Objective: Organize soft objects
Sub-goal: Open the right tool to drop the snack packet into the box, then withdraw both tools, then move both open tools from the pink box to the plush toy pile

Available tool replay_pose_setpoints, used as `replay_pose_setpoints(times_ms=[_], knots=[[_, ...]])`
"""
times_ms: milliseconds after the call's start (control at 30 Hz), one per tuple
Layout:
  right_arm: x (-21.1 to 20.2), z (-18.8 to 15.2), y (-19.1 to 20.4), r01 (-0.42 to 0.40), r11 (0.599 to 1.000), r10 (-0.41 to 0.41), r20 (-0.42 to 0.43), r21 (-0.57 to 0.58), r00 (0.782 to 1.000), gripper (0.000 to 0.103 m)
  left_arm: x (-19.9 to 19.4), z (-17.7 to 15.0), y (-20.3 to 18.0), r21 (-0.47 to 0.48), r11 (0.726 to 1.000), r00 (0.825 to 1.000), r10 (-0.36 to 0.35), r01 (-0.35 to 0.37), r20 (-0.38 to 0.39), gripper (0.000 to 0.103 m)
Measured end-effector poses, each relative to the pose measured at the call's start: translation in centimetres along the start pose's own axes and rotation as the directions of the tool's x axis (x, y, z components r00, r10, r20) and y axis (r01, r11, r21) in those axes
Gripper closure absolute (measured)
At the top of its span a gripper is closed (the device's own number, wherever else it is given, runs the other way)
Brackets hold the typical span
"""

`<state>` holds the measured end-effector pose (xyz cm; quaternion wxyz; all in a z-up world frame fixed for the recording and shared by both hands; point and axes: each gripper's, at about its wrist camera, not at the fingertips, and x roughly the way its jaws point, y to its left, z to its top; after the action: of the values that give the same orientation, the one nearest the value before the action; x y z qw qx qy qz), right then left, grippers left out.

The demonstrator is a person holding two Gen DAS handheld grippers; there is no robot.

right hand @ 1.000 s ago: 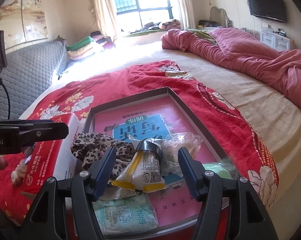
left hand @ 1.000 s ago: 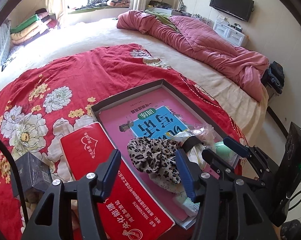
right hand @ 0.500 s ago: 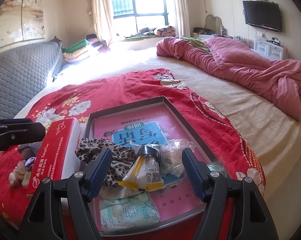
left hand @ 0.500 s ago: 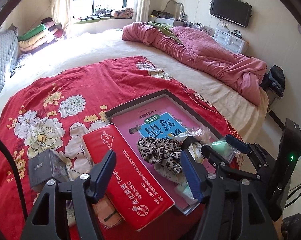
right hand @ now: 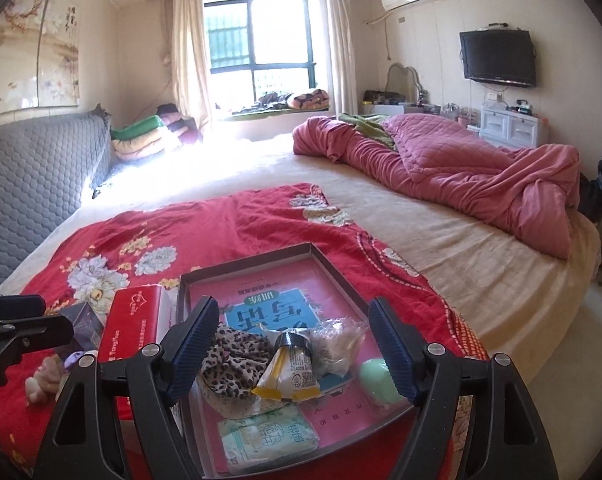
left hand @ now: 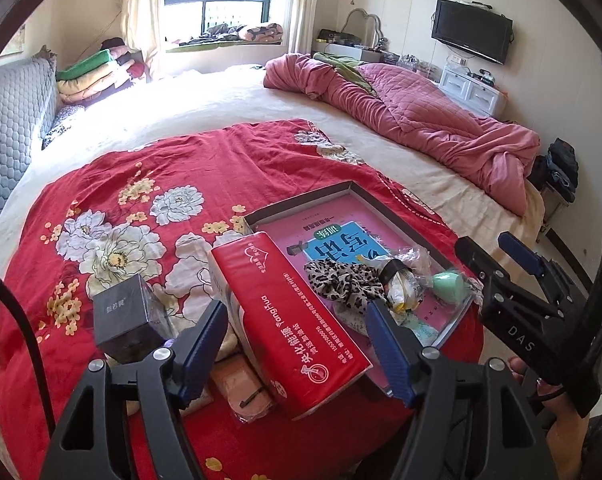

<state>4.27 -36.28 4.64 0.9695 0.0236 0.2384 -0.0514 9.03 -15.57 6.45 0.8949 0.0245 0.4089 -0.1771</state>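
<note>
Bedspread of red floral fabric [left hand: 149, 184] below both tools, soft and lightly creased. Left gripper [left hand: 297, 344]: ribbed blue fingers [left hand: 389, 350] spread wide, holding nothing, straddling the near end of a glossy red rectangular tissue pack [left hand: 289, 320]. Matte black cube-shaped box [left hand: 121, 322] just outside the left finger; beige padded item [left hand: 245, 390] partly tucked under the pack's near end. Right gripper [right hand: 293, 348]: fingers likewise spread and empty, poised above a shallow grey cardboard tray [right hand: 245, 264] with a smooth pink printed base. Between the right fingers, inside the tray: crumpled leopard-print fabric scrunchie [right hand: 233, 360], yellow-and-white crinkled plastic sachet [right hand: 291, 372], clear wrinkled plastic bag [right hand: 335, 342]. Pale green rounded sponge [right hand: 375, 380] touching the right finger's inner side. Flat mint-green soft wipes packet [right hand: 267, 438] nearest the gripper body.
</note>
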Motion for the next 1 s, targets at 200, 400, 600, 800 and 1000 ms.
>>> replay_pose_setpoints(times_ms=[200,400,600,800,1000], knots=[[-1.2,0.4,0.7,-0.008,1.0,0.008,0.01,0.009,1.0,0.024,-1.4,-0.4,1.0,-0.02,1.0,1.0,0.02,-0.02,0.021,0.029],[-2.5,1.1,2.1,-0.057,0.998,0.057,0.012,0.009,0.998,0.024,-2.7,-0.8,2.1,-0.043,0.998,0.998,0.05,-0.048,0.04,0.027],[-3.6,2.0,3.7,-0.128,0.992,0.128,0.005,0.014,0.992,0.024,-3.7,-1.4,3.3,-0.055,0.995,0.996,0.082,-0.08,0.045,0.026],[-4.5,2.6,5.7,-0.179,0.984,0.179,-0.004,-0.002,0.984,0.024,-4.6,-2.2,4.4,-0.061,0.992,0.992,0.116,-0.113,0.043,0.026],[-5.1,2.6,7.6,-0.214,0.976,0.214,-0.015,-0.038,0.977,0.024,-5.5,-2.9,6.2,-0.096,0.987,0.99,0.136,-0.131,0.039,0.026]])
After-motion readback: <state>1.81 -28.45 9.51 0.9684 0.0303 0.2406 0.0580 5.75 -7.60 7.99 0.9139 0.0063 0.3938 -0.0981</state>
